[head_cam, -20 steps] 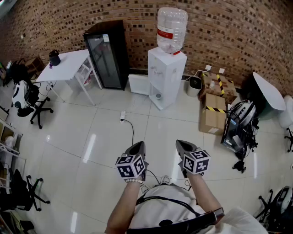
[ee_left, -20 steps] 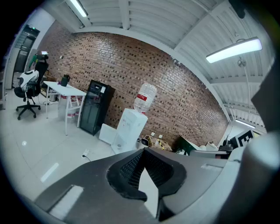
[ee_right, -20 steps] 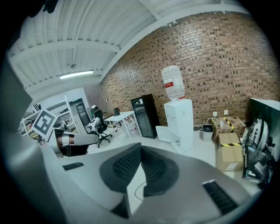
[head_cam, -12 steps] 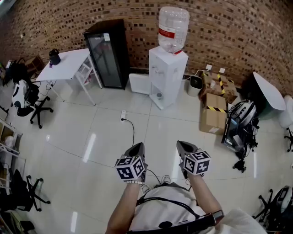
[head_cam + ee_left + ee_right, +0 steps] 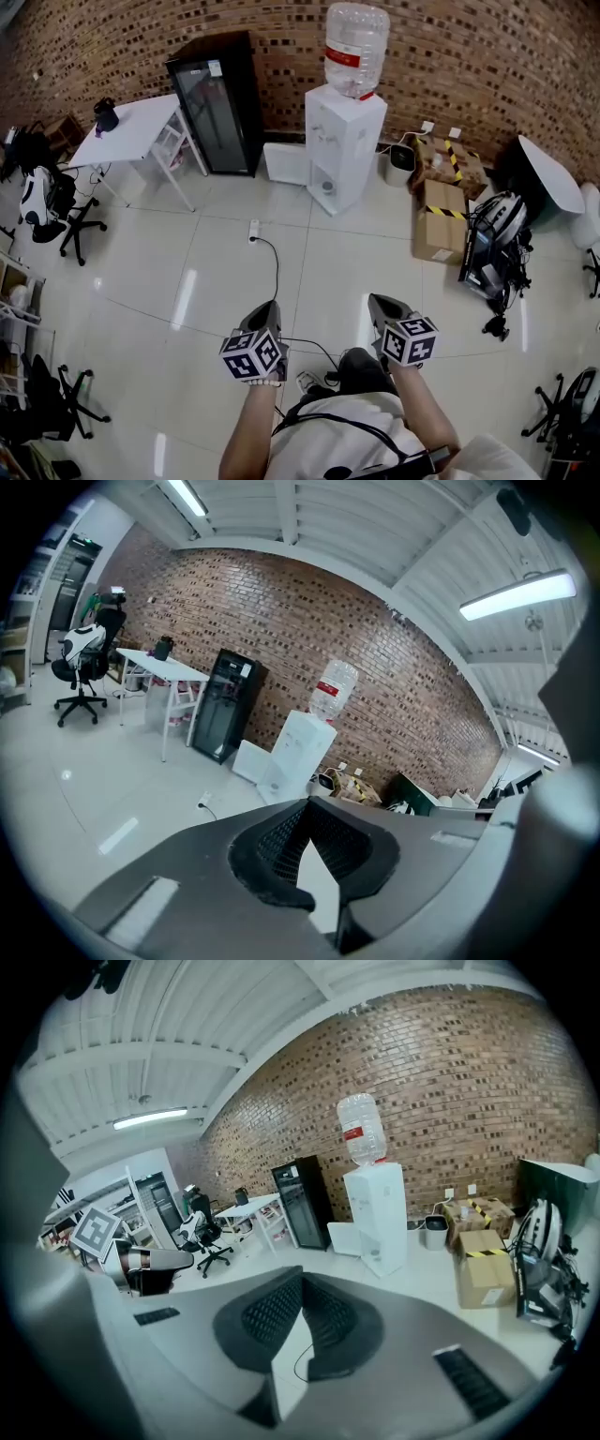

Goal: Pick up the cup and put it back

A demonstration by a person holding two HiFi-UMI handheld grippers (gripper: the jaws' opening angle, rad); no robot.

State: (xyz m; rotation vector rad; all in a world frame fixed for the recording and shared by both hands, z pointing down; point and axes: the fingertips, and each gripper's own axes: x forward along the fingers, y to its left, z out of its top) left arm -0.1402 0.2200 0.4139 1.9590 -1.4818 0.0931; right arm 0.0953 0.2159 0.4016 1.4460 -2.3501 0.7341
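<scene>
I cannot make out a cup with certainty. A small round grey thing [image 5: 327, 186] sits in the niche of the white water dispenser [image 5: 342, 141], too small to identify. The dispenser carries a clear bottle [image 5: 354, 37] and stands against the brick wall, far ahead of both grippers. My left gripper [image 5: 267, 307] [image 5: 307, 803] is held over the tiled floor, shut, with nothing between its jaws. My right gripper [image 5: 380, 302] [image 5: 302, 1274] is level with it to the right. It is also shut and empty.
A black glass-door fridge [image 5: 214, 103] and a white table [image 5: 131, 131] stand left of the dispenser. Cardboard boxes [image 5: 441, 230] and a heap of gear [image 5: 492, 248] lie to its right. A power strip with cable [image 5: 253, 230] lies on the floor ahead, office chairs [image 5: 42, 202] at the left.
Both grippers sit slightly lower in the head view, and the left one has drifted a little to the left. Their jaws look the same as before.
</scene>
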